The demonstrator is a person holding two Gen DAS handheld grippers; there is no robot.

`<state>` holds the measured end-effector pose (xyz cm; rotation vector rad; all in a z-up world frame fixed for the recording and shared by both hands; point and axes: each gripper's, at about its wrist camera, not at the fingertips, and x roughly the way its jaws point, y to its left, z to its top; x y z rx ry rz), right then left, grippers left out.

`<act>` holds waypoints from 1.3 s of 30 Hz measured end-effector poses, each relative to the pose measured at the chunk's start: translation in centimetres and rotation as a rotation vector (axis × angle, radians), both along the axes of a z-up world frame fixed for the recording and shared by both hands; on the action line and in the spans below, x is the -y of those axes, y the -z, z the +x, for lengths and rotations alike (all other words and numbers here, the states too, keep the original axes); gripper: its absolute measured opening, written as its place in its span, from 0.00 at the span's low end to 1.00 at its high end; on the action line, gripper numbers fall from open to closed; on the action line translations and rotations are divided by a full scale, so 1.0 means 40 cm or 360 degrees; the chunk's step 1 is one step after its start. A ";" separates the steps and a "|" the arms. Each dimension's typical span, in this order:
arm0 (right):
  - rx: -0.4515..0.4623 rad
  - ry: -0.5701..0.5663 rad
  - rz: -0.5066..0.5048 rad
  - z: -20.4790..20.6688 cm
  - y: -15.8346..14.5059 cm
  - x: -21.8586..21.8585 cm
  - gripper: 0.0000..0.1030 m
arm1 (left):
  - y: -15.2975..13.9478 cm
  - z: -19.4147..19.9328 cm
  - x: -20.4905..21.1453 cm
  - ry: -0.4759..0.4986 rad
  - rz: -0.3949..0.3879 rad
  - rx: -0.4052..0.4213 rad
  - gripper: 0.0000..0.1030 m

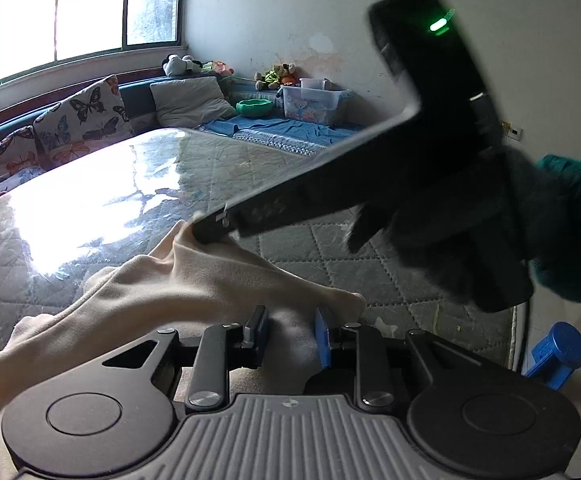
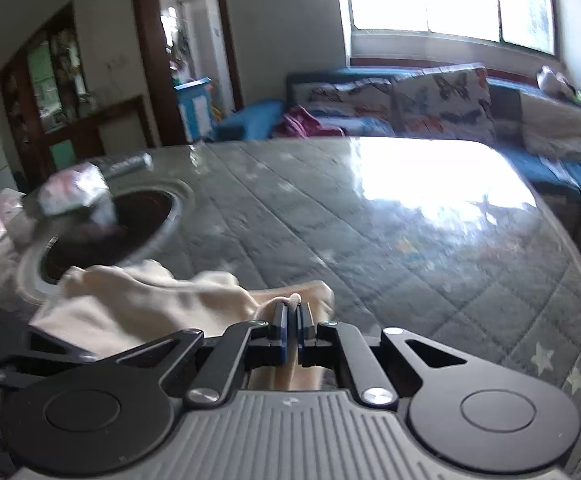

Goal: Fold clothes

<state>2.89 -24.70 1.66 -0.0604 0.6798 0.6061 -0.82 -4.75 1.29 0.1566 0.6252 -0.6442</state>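
Note:
A cream cloth garment (image 1: 162,284) lies bunched on a quilted, plastic-covered mattress (image 1: 138,184). My left gripper (image 1: 292,334) is open, its pads standing apart over the cloth just below it. My right gripper shows in the left wrist view (image 1: 206,230) as a black arm coming from the upper right, its tip pinching a raised edge of the cloth. In the right wrist view my right gripper (image 2: 290,320) is shut on a fold of the cream garment (image 2: 138,304), which trails to the left over the mattress (image 2: 370,220).
A round dark opening (image 2: 110,232) with a metal rim sits at the mattress's left, a blurred pale packet (image 2: 74,192) beside it. Butterfly cushions (image 1: 82,120) and a sofa lie behind. A clear storage box (image 1: 314,104) and green bowl (image 1: 254,107) stand far off. A blue stool (image 1: 558,354) is at right.

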 end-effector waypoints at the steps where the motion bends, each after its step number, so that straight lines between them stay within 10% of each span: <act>1: -0.0021 0.0011 0.0002 0.008 0.011 0.002 0.04 | 0.000 -0.002 0.001 -0.0001 0.0000 0.0003 0.26; 17: 0.0086 -0.0064 0.0048 -0.106 -0.070 0.066 0.07 | -0.016 -0.021 -0.022 -0.0071 -0.0057 0.0031 0.30; 26: -0.0038 -0.0118 -0.0010 -0.147 0.012 0.044 0.06 | -0.015 -0.065 -0.077 -0.0108 -0.0080 -0.0004 0.30; 39: 0.0064 -0.0118 -0.0154 -0.190 0.005 0.021 0.07 | -0.038 -0.133 -0.234 -0.0498 -0.0216 -0.0019 0.30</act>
